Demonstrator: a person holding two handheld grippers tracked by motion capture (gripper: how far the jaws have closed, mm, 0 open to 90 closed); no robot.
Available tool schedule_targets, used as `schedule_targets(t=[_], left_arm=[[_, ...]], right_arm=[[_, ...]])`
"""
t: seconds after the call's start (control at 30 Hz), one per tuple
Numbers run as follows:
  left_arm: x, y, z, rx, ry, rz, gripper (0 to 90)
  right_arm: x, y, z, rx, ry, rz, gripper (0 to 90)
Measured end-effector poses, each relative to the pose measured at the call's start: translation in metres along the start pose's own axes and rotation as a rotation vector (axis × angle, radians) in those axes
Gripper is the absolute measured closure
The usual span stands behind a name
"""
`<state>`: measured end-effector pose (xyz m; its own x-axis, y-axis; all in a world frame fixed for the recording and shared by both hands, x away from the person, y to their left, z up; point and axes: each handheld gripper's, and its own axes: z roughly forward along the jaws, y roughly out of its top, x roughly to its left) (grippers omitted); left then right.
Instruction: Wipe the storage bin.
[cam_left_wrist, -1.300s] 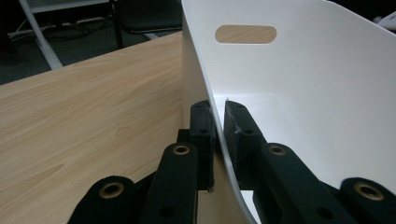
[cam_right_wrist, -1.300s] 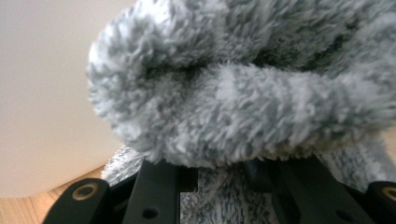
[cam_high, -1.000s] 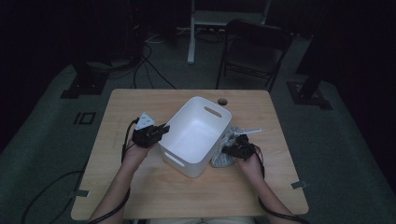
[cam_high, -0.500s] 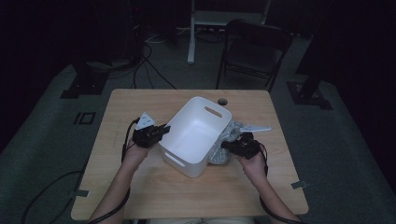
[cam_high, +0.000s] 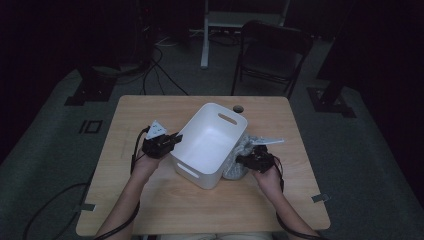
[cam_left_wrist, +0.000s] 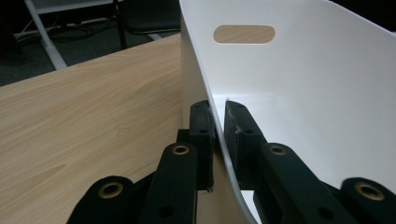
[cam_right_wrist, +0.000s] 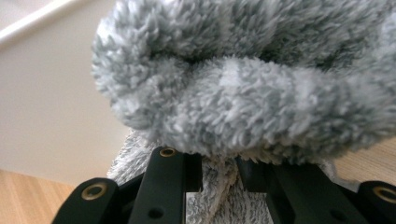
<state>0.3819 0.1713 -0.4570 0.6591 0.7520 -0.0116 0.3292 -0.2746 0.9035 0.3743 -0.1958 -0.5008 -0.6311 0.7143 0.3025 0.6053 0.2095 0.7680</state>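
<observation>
A white bin (cam_high: 212, 142) sits near the middle of the wooden table (cam_high: 150, 200), turned at an angle so that one handle slot faces the far edge and the other the near edge. The left tool (cam_high: 176, 138) is clenched on the bin's left wall; in the left gripper view its jaws pinch the thin white rim (cam_left_wrist: 215, 116), one inside and one outside. Just beside the bin's right wall, towards the table's right edge, lies a fluffy grey cloth (cam_high: 239, 159). The right tool (cam_high: 243, 161) grasps it, and the right gripper view shows the pile (cam_right_wrist: 252, 88) bunched above the jaws, with a fold gripped between them.
</observation>
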Motion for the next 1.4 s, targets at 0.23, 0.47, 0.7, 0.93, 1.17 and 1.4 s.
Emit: schedule_targets(t=[0.23,0.47,0.7,0.93,1.17,1.4], left_arm=[[0.000,0.000,0.000,0.004,-0.002,0.003,82.0],[0.000,0.001,0.000,0.006,0.002,0.000,82.0],[-0.001,0.001,0.000,0.008,0.011,-0.008,81.9],[-0.001,0.001,0.001,0.006,0.021,-0.020,82.1],[0.000,0.001,0.001,0.002,0.005,-0.027,82.2],[0.000,0.000,0.001,0.000,0.006,-0.027,82.2]], right_arm=[[-0.002,-0.003,0.006,0.014,-0.025,-0.002,74.0],[-0.009,-0.012,0.020,0.054,-0.059,0.004,74.0],[-0.012,-0.016,0.028,0.076,-0.075,0.026,74.2],[0.015,0.003,-0.014,-0.051,0.020,-0.021,74.2],[0.044,0.014,-0.034,-0.103,0.041,-0.087,74.1],[0.040,-0.002,-0.017,-0.060,0.023,-0.076,74.1]])
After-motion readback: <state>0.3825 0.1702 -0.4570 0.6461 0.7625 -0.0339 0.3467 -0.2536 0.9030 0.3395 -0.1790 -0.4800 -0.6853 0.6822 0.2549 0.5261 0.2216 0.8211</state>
